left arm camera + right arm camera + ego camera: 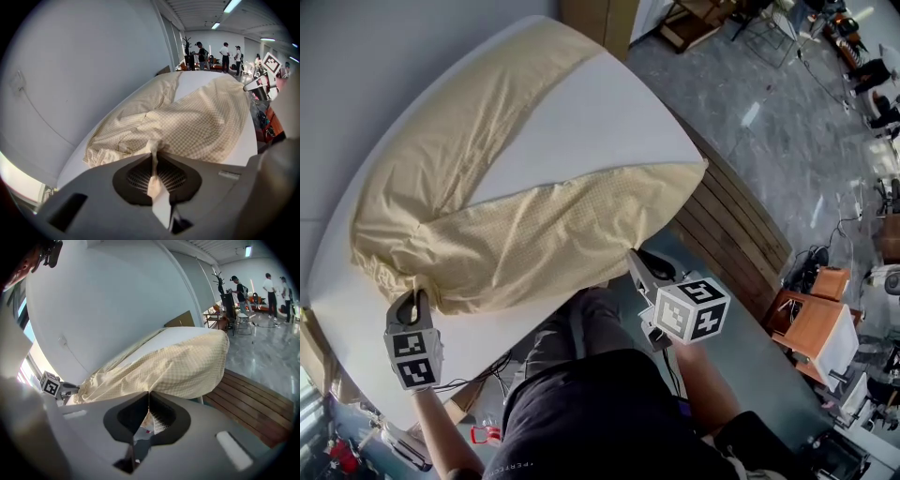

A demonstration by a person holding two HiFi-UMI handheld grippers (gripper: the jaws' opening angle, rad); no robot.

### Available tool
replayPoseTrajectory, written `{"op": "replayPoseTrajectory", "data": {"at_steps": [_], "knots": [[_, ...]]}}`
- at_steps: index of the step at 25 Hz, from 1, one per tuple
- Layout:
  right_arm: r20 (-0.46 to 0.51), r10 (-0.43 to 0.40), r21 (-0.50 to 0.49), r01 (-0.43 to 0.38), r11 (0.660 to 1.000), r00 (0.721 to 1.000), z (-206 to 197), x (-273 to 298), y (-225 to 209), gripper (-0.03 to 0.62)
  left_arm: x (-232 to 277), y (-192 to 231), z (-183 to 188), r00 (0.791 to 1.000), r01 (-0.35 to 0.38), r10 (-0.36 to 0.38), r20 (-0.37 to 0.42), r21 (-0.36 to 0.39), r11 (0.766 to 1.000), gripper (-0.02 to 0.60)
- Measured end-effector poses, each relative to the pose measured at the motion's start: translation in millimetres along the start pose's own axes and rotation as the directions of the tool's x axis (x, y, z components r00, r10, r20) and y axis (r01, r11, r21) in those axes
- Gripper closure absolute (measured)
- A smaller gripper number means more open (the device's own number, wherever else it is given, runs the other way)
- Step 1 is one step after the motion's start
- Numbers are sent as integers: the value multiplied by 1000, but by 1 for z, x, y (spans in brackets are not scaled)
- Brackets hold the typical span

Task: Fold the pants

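Pale yellow checked pants (pixel 525 216) lie spread in a V on a white padded table (pixel 609 103). My left gripper (pixel 414 298) is at the near left edge, shut on a bunched bit of the waist end, and the cloth runs down between its jaws (pixel 152 147). My right gripper (pixel 633 258) is at the near right, its jaws closed on the lower edge of the leg of the pants (pixel 173 366) where it hangs over the table side; its tip (pixel 149 394) meets the cloth. The far leg (pixel 154 96) lies along the wall side.
A wooden slatted platform (pixel 731 216) runs along the table's right side, with grey floor beyond. Orange-brown cabinets (pixel 811 323) stand at the right. A white wall (pixel 84 70) borders the table's left. Several people (pixel 225 51) stand far back in the room.
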State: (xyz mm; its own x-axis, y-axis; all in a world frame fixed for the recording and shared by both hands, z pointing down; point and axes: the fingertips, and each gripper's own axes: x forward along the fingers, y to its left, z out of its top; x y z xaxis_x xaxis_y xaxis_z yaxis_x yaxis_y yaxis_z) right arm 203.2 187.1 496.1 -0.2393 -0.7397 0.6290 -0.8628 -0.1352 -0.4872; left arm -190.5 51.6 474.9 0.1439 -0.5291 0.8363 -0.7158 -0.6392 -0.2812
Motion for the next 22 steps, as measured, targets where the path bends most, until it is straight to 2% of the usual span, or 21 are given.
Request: {"op": "replayPoseTrajectory", "data": {"at_steps": [10,17,22], "knots": [[81,-101,-52,106,993,992,29,-10,19,588,-28,7,-23,995,61,-61,84,-3,998,561],[173,-161,-94,179,979,972,44,-13,45,588,-34,5,-30,978,145,-142,153,-11,989,561],[207,-195,-132,225,965,959,55,-6,60,588,-32,18,-36,966,196,-190,176,-14,981,561]]}}
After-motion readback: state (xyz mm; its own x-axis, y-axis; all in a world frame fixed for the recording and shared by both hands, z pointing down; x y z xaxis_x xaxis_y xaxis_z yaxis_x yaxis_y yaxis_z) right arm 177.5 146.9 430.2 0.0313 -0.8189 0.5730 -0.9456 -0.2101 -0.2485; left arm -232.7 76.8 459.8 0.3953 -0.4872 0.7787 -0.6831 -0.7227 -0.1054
